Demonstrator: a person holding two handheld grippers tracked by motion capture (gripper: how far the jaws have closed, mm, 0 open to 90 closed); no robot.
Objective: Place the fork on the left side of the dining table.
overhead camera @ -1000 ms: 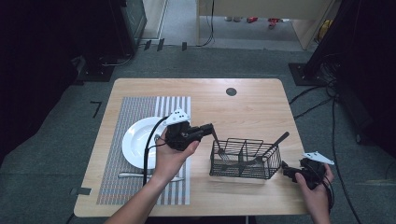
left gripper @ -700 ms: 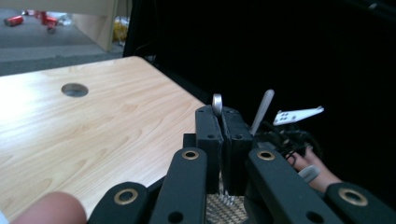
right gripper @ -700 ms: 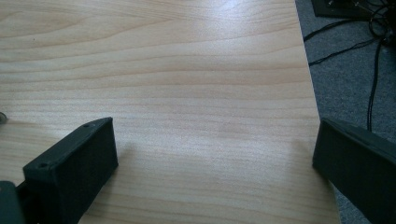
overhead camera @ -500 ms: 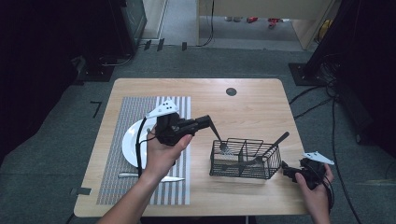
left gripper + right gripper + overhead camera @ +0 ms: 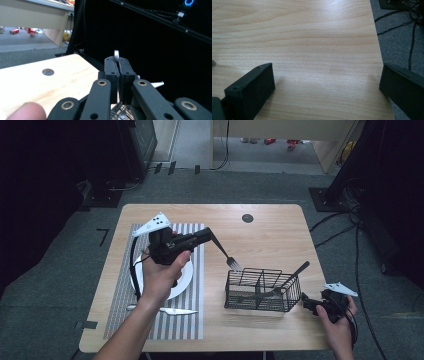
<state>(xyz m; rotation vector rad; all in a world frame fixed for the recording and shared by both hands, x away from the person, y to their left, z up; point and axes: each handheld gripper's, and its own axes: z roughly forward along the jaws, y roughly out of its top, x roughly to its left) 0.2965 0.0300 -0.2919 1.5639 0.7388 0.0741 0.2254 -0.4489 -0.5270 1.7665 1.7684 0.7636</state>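
My left gripper point(image 5: 209, 236) is raised over the striped placemat point(image 5: 191, 320), shut on the handle of a metal fork point(image 5: 226, 255). The fork slants down to the right, its tines just above the left rim of the black wire basket point(image 5: 260, 291). In the left gripper view the jaws are pressed together with the fork's handle end point(image 5: 116, 55) poking out above them. A dark-handled utensil point(image 5: 292, 274) leans inside the basket. My right gripper point(image 5: 309, 304) rests low at the table's front right corner, open, with bare wood point(image 5: 324, 62) between its jaws.
A white plate point(image 5: 182, 282) lies on the placemat under my left hand. A knife point(image 5: 167, 310) lies on the mat in front of the plate. A round grommet point(image 5: 247, 218) sits near the table's far edge. The table's right edge point(image 5: 379, 50) runs close to the right gripper.
The left gripper has lifted the fork out of the basket and carried it up and to the left. The right gripper has stayed in place.
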